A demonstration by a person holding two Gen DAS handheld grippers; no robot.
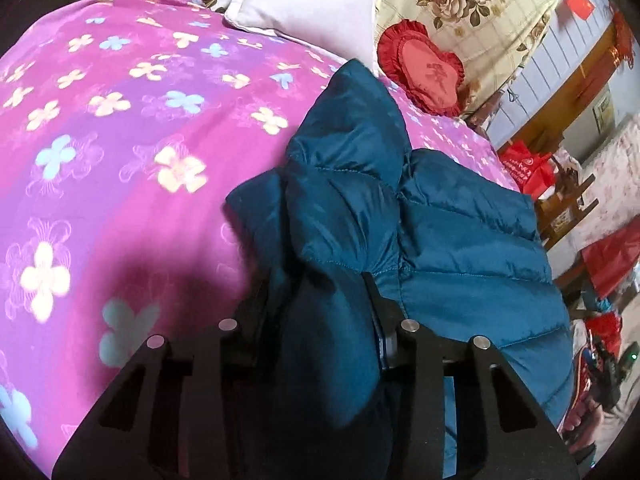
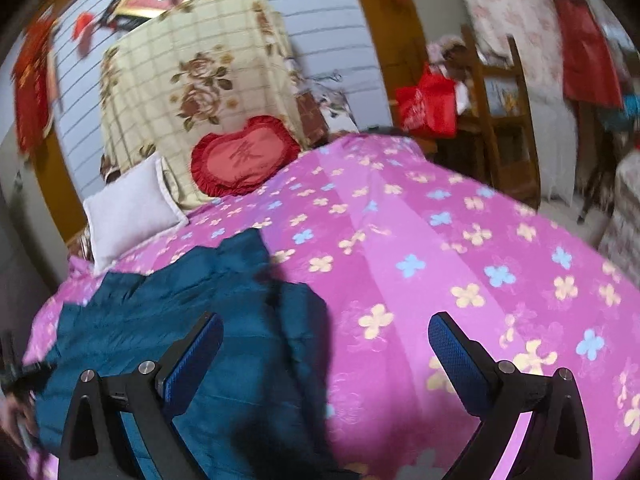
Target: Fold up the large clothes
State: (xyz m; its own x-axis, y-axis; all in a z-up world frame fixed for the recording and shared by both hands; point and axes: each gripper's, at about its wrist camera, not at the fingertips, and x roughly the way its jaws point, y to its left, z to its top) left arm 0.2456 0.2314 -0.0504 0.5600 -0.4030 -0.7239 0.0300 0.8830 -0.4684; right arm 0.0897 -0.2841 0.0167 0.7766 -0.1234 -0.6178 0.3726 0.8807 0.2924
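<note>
1. Left wrist view is showing the left tool (image 1: 320, 312) pinching a puffy fold of the teal jacket (image 1: 460, 240); the fabric is bulging up between the two fingers, and both are pressing into it.
2. The jacket is lying on the bed, over a pink quilt (image 1: 120, 140) printed with yellow and blue flowers, and its quilted body is spreading away to the right of the tool.
3. Beyond the jacket, a white pillow (image 1: 308, 4) and a red heart cushion (image 1: 424, 76) are sitting at the head of the bed.
4. In the right wrist view, the right tool (image 2: 326, 348) is standing wide with nothing between its blue pads (image 2: 456, 360).
5. Its left finger is hanging over the jacket (image 2: 168, 312) and its right finger over bare quilt (image 2: 440, 240); whether either is touching the cloth is unclear.
6. From this side the jacket is lying flat at the lower left, with the pillow (image 2: 128, 212) just beyond it and the cushion (image 2: 244, 156) farther back.
7. This picture is smeared with motion blur.
</note>
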